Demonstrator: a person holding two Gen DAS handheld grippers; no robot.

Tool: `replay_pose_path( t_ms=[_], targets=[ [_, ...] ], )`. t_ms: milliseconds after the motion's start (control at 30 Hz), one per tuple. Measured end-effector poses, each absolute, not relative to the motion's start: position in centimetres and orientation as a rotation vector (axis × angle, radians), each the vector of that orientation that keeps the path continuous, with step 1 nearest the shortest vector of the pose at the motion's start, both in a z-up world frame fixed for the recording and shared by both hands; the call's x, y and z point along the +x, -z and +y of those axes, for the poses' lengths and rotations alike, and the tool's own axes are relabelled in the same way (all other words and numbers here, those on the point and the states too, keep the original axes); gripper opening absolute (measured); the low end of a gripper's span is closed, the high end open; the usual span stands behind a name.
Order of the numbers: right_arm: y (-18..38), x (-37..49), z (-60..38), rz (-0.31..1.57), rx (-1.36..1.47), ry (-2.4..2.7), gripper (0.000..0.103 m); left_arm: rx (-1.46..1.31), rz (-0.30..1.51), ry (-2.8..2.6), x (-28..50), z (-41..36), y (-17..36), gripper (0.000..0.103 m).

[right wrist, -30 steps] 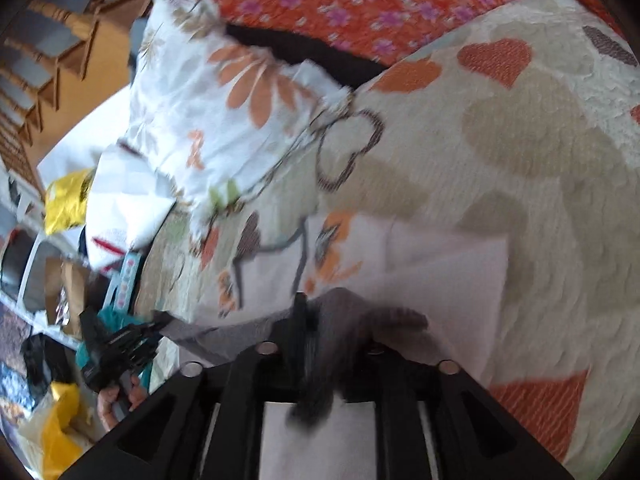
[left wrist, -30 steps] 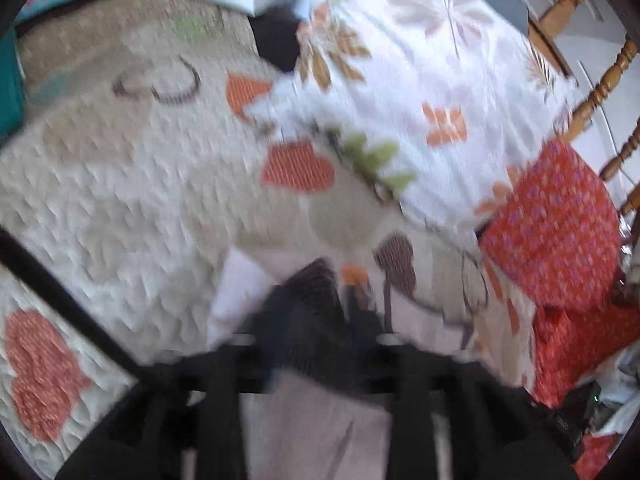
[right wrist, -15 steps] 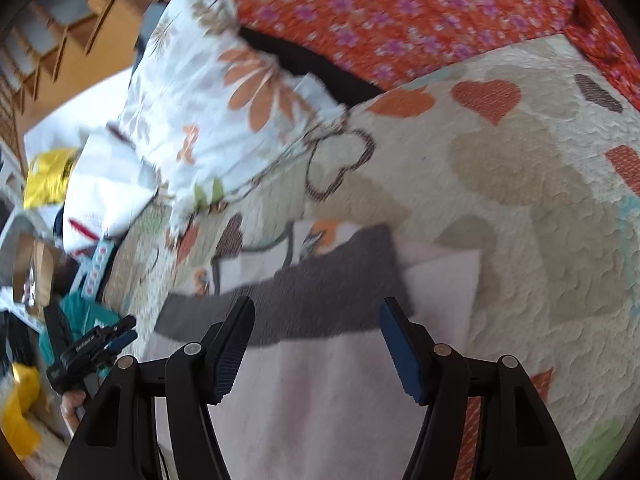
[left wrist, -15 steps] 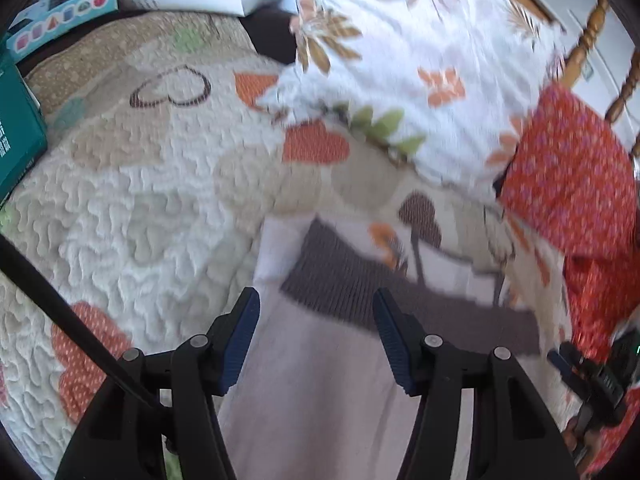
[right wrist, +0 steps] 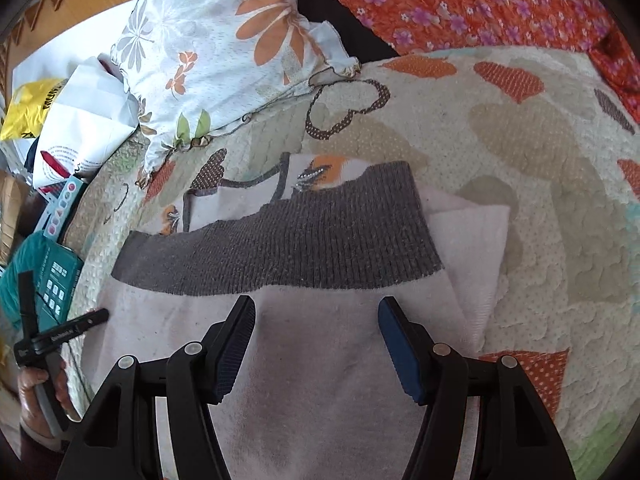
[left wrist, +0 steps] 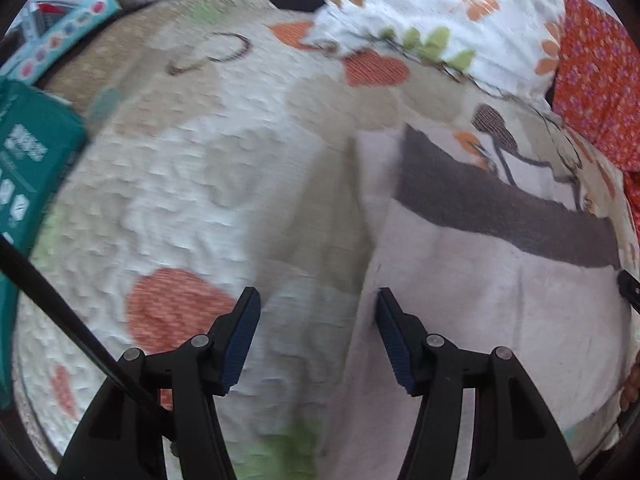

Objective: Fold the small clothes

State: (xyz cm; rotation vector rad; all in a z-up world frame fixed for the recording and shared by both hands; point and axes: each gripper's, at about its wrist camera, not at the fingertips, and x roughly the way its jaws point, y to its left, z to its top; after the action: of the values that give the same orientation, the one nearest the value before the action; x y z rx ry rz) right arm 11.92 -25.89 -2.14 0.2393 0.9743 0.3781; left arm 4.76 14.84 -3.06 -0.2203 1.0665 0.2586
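A small pale pink garment (right wrist: 320, 360) with a grey ribbed band (right wrist: 280, 248) lies folded flat on the quilted bedspread (right wrist: 540, 200). It also shows in the left wrist view (left wrist: 480, 300), with its grey band (left wrist: 500, 208) to the right. My right gripper (right wrist: 316, 320) is open and empty just above the pink cloth, below the band. My left gripper (left wrist: 316, 312) is open and empty over the garment's left edge and the quilt (left wrist: 200, 180). The left gripper also shows at the left edge of the right wrist view (right wrist: 52, 332).
A white floral pillow (right wrist: 224, 52) and an orange floral cloth (right wrist: 480, 4) lie beyond the garment. A teal box (left wrist: 28, 160) and white bags (right wrist: 88, 120) sit at the quilt's left side.
Both grippers let go of the grey band and opened, then drew back from it. The folded garment now lies flat. The left gripper has shifted left, off the garment's edge.
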Motion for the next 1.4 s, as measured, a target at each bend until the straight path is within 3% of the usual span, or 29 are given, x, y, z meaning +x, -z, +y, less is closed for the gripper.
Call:
replay_pose_path(
  t_ms=[267, 400, 700, 733, 767, 867, 933, 1000, 1033, 1233, 1400],
  targets=[
    [-0.3, 9.3, -28.7, 0.904, 0.310, -0.338, 0.069, -0.336, 1.050, -0.274, 2.1, 16.5, 3.0, 0.060],
    [-1.4, 7.5, -30.2, 0.886, 0.329, -0.329, 0.069, -0.368, 1.049, -0.222, 1.1, 16.2, 3.3, 0.066],
    [1.4, 3.6, -31.2, 1.014, 0.197, -0.293, 0.069, -0.361, 1.085, -0.221, -0.5, 16.0, 4.0, 0.066],
    [2.2, 3.1, -31.1, 1.050, 0.184, -0.311, 0.059, -0.341, 1.089, -0.227, -0.4, 15.9, 4.1, 0.066],
    [2.8, 3.0, -31.1, 1.078, 0.176, -0.325, 0.040, -0.306, 1.098, -0.240, -0.3, 15.5, 4.2, 0.066],
    [4.4, 2.7, -31.9, 1.133, 0.114, -0.274, 0.029, -0.196, 1.115, -0.290, 0.1, 14.4, 4.2, 0.066],
    [3.9, 2.6, -33.0, 1.128, 0.116, -0.202, 0.029, -0.167, 1.101, -0.333, 0.1, 14.4, 3.8, 0.063],
    [2.9, 2.0, -33.6, 1.070, 0.029, -0.084, 0.031, -0.144, 1.078, -0.401, 0.0, 15.0, 3.3, 0.046],
    [2.4, 1.7, -34.0, 1.044, 0.003, -0.043, 0.033, -0.143, 1.074, -0.424, -0.1, 15.4, 3.1, 0.045],
    [0.3, 1.6, -35.4, 0.977, 0.186, -0.141, 0.037, -0.491, 1.023, -0.304, -1.7, 18.9, 2.8, 0.046],
    [-0.4, 2.0, -33.1, 0.947, 0.175, -0.180, 0.040, -0.584, 1.014, -0.207, -1.6, 18.3, 3.3, 0.059]
  ],
)
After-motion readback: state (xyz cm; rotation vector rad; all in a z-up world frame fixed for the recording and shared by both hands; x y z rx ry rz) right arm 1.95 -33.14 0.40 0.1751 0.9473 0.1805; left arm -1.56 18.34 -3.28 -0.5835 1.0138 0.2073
